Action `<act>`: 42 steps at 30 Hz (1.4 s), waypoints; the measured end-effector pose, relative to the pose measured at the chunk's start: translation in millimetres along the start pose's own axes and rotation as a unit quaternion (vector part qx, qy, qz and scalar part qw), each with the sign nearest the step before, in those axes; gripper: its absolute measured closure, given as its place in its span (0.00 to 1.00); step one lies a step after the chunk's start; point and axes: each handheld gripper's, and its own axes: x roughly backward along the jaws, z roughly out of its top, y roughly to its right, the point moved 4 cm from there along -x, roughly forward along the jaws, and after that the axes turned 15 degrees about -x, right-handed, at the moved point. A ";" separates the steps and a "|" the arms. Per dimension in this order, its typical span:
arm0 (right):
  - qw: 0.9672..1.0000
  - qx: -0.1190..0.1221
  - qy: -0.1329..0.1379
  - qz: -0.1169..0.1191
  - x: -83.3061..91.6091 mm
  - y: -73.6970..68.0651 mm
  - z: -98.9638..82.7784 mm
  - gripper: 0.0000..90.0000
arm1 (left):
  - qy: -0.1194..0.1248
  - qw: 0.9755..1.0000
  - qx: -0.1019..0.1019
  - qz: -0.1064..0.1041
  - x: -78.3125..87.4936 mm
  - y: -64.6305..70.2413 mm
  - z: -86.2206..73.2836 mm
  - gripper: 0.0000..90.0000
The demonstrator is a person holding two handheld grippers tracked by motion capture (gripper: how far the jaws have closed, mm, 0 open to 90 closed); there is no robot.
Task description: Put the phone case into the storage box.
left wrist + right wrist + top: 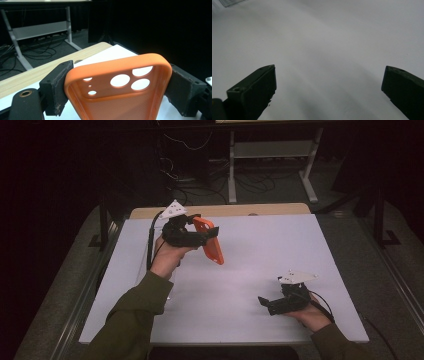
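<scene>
Above white table (240, 270), left hand-held gripper (202, 237) clamps orange phone case (212, 245).

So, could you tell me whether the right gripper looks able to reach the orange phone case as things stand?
Probably yes: the right gripper is open, and bare white table lies between it and the orange phone case in the left gripper.

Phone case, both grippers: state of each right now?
Phone case: orange, empty, clamped by its side edges, held up off the white table, camera cutouts toward the top in the left gripper view.
Left gripper: shut on the phone case, raised above the table.
Right gripper: open, nothing between its jaws, low over the table.
</scene>
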 end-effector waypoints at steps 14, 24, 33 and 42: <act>1.000 -0.001 -0.001 -0.002 0.3 0.6 -0.2 0.00 | 0.001 1.000 -0.004 0.026 9.2 -18.1 7.7 0.17; 1.000 -0.003 0.001 -0.003 1.0 0.9 0.4 0.00 | 0.000 0.999 -0.003 0.046 16.6 -31.4 12.2 0.17; 1.000 -0.002 0.001 -0.002 1.2 0.6 0.4 0.00 | -0.003 0.998 -0.007 0.065 22.9 -43.8 17.1 0.17; 1.000 -0.003 0.001 -0.002 1.2 0.6 0.4 0.00 | -0.005 0.996 -0.010 0.093 29.1 -59.8 18.8 0.17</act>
